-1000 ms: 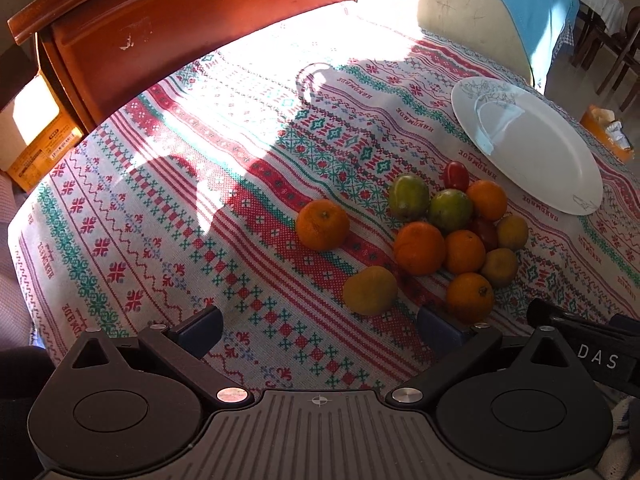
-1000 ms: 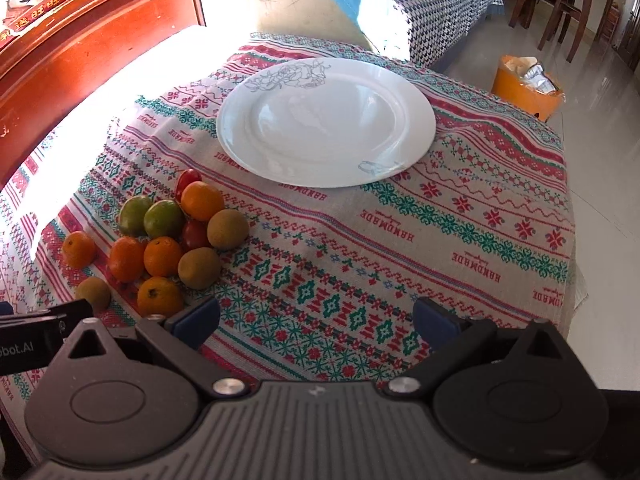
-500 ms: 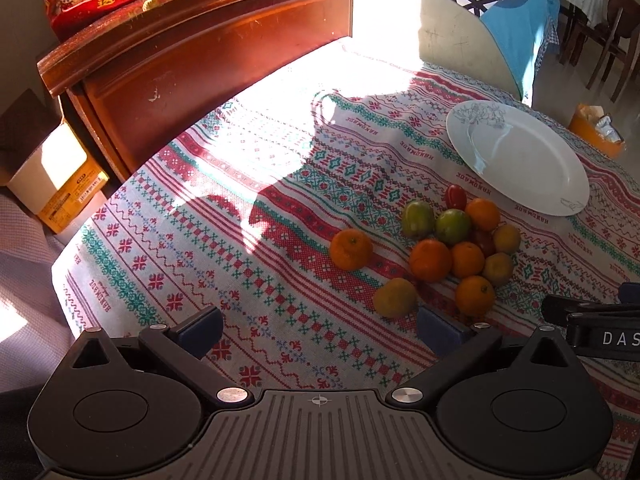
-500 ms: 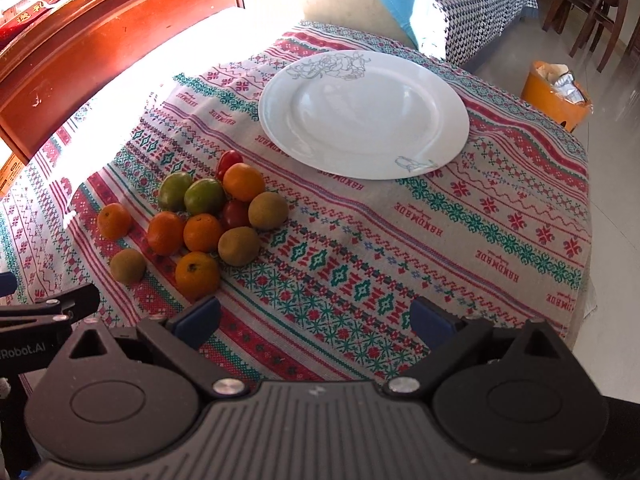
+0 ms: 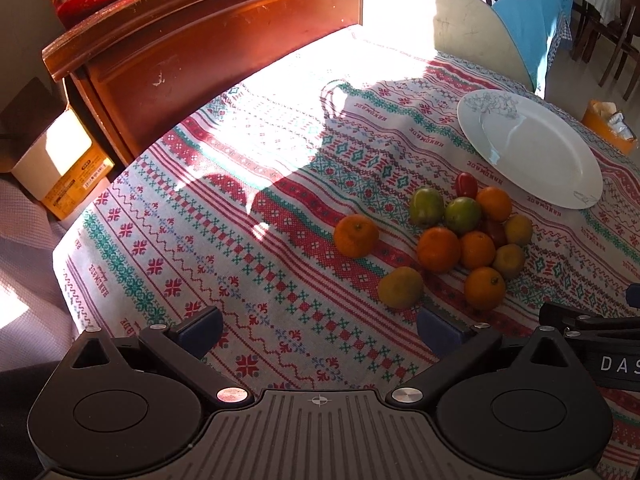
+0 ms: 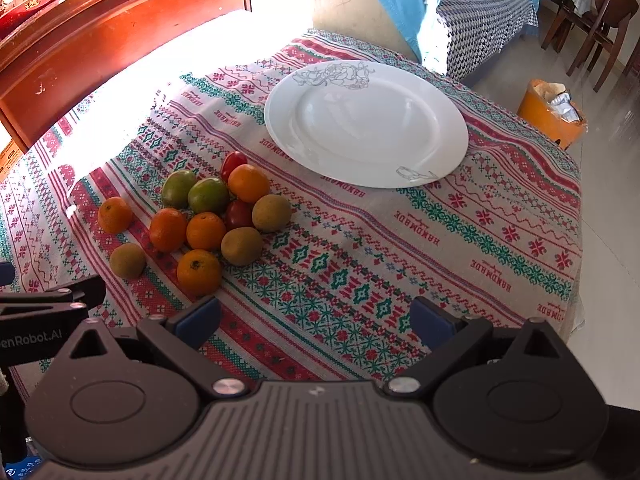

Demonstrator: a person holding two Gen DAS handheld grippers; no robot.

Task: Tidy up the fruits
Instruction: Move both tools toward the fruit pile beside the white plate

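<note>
A pile of fruit (image 5: 468,232) lies on the patterned tablecloth: several oranges, two green fruits, brown-yellow fruits and small red tomatoes. It also shows in the right wrist view (image 6: 208,220). One orange (image 5: 356,236) and one brown fruit (image 5: 400,287) lie apart on the pile's left. An empty white plate (image 5: 532,148) sits beyond the pile, also in the right wrist view (image 6: 366,122). My left gripper (image 5: 320,326) is open and empty, above the near table edge. My right gripper (image 6: 316,318) is open and empty, right of the pile.
A red-brown wooden cabinet (image 5: 200,48) stands behind the table. A cardboard box (image 5: 60,168) sits on the floor at left. An orange bin (image 6: 552,116) and wooden chairs (image 6: 596,20) stand at right. A chair back with blue cloth (image 5: 500,20) stands behind the table.
Both grippers have pulled back and up from the table, so the fruit and plate look farther away. Both stay open. No fruit has moved.
</note>
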